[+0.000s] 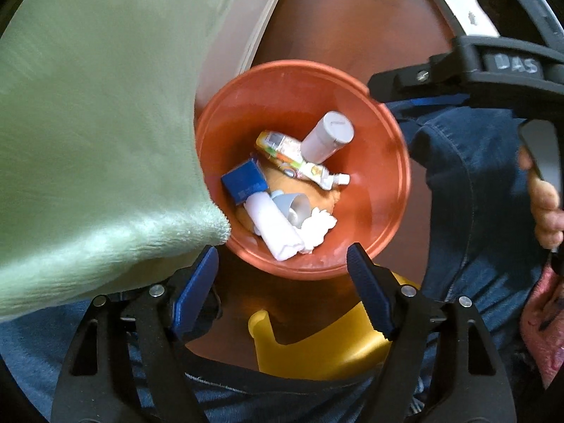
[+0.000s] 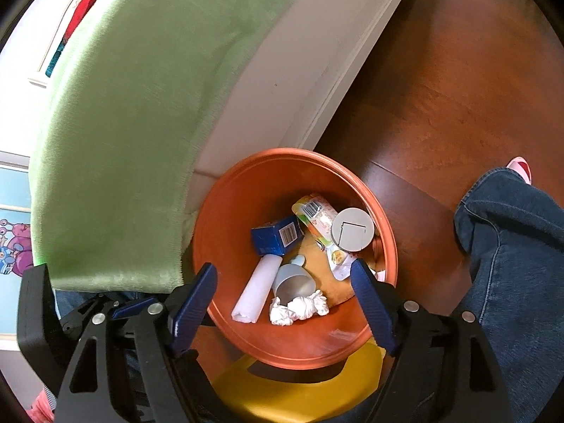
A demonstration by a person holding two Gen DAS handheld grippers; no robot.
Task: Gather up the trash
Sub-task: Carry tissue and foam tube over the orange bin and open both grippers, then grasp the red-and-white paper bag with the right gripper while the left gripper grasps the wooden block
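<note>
An orange bin (image 1: 268,98) stands on the floor below both grippers. In it lie a white capped bottle (image 1: 328,137), a colourful squeezed tube (image 1: 299,164), a blue box (image 1: 245,181), a white roll (image 1: 275,232), a grey cup (image 1: 298,208) and crumpled tissue (image 1: 319,229). My left gripper (image 1: 282,248) hangs open above the bin's near rim, with nothing between its blue pads. My right gripper (image 2: 283,265) is also open and empty over the same bin (image 2: 239,211). The bottle (image 2: 352,229), box (image 2: 276,236), roll (image 2: 255,292) and tissue (image 2: 299,308) show there too.
A green blanket (image 1: 98,123) hangs over a white furniture edge (image 2: 282,88) beside the bin. A yellow stool (image 1: 317,345) stands under the near rim. A person's jeans-clad leg (image 2: 511,246) is on the right, on dark wooden floor (image 2: 440,88). A hand (image 1: 546,211) holds the other gripper's handle.
</note>
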